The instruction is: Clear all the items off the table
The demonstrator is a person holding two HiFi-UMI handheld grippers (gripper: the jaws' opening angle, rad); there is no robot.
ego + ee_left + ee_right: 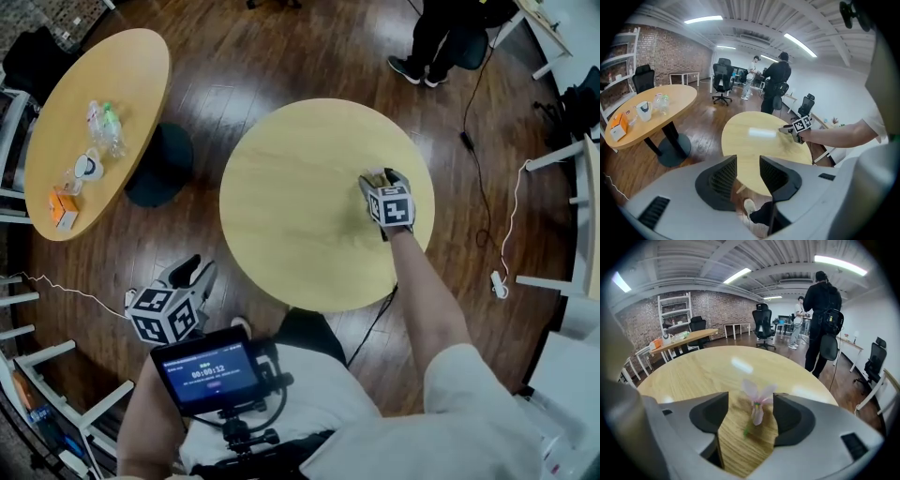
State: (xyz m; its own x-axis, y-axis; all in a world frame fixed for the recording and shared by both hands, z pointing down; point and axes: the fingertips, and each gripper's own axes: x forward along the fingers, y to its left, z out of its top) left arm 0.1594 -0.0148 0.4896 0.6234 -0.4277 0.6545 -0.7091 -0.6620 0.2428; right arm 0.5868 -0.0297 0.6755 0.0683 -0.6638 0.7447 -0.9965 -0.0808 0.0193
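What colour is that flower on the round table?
The flower is pale pink with a green stem, clearest in the right gripper view.

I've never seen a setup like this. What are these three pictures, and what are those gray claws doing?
A person holds a two-jaw gripper in each hand. The head view looks down from a camera on their head; the other two come from cameras riding on the grippers. The right gripper is over the round table, with a pale pink flower between its open jaws, not gripped. The left gripper hangs empty, jaws apart, near the person's waist. A second table holds bottles and an orange box.
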